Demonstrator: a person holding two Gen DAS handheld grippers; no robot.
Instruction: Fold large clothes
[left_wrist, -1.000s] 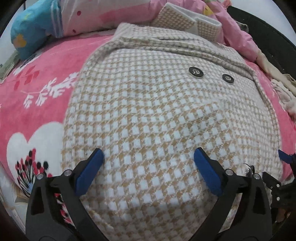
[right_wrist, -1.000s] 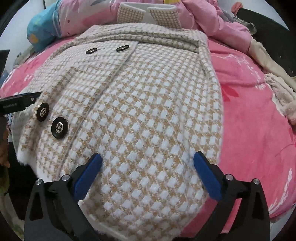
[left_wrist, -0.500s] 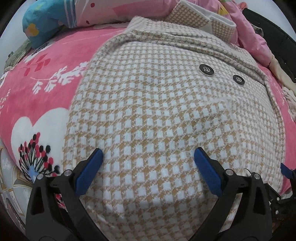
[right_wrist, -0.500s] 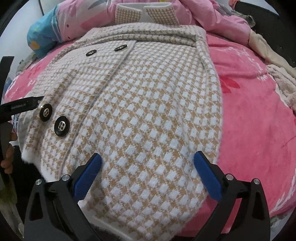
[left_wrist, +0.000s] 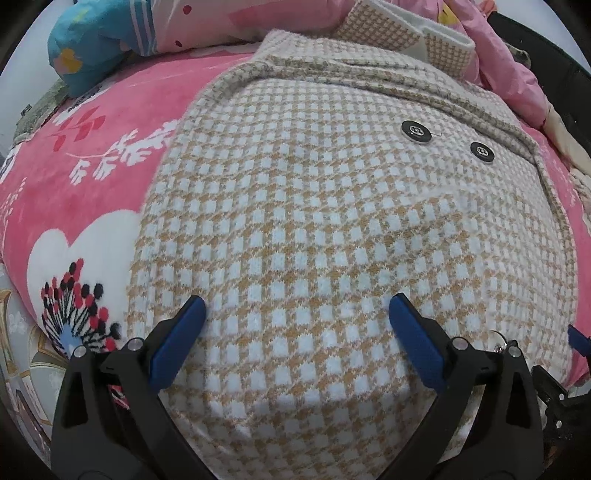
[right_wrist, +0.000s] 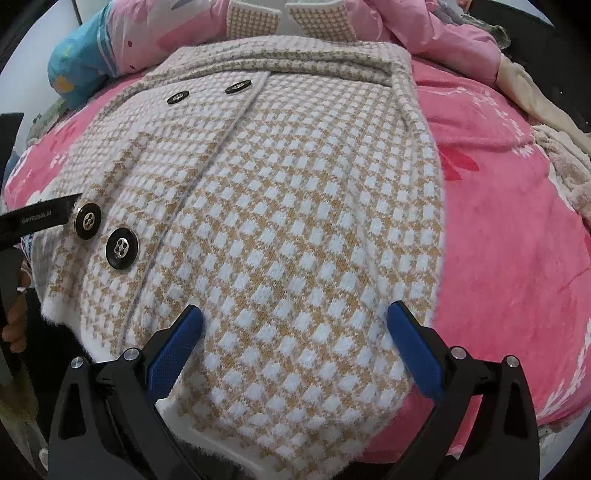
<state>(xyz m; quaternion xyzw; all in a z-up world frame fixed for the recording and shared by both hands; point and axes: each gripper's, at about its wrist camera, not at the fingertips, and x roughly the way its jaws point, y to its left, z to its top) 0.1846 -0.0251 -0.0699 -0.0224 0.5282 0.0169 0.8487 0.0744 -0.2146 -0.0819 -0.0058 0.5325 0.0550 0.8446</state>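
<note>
A tan and white houndstooth coat (left_wrist: 332, 206) (right_wrist: 288, 206) lies flat on a pink bed, collar at the far end, hem at the near edge. It has large black buttons (left_wrist: 415, 131) (right_wrist: 122, 248). My left gripper (left_wrist: 297, 317) stands open just above the hem's left half, blue pads apart with nothing between them. My right gripper (right_wrist: 293, 319) stands open over the hem's right half. The left gripper's black tip (right_wrist: 40, 218) shows at the right wrist view's left edge.
The pink blanket (left_wrist: 81, 192) (right_wrist: 517, 236) covers the bed. A blue pillow (left_wrist: 96, 48) and pink bedding (right_wrist: 424, 26) are piled at the far end. Cream clothes (right_wrist: 561, 147) lie at the far right. The bed's near edge drops off beneath the grippers.
Both grippers have pulled back slightly toward the hem; the coat sits a little farther away and higher in each view. Jaws stay open. The coat has not moved.
</note>
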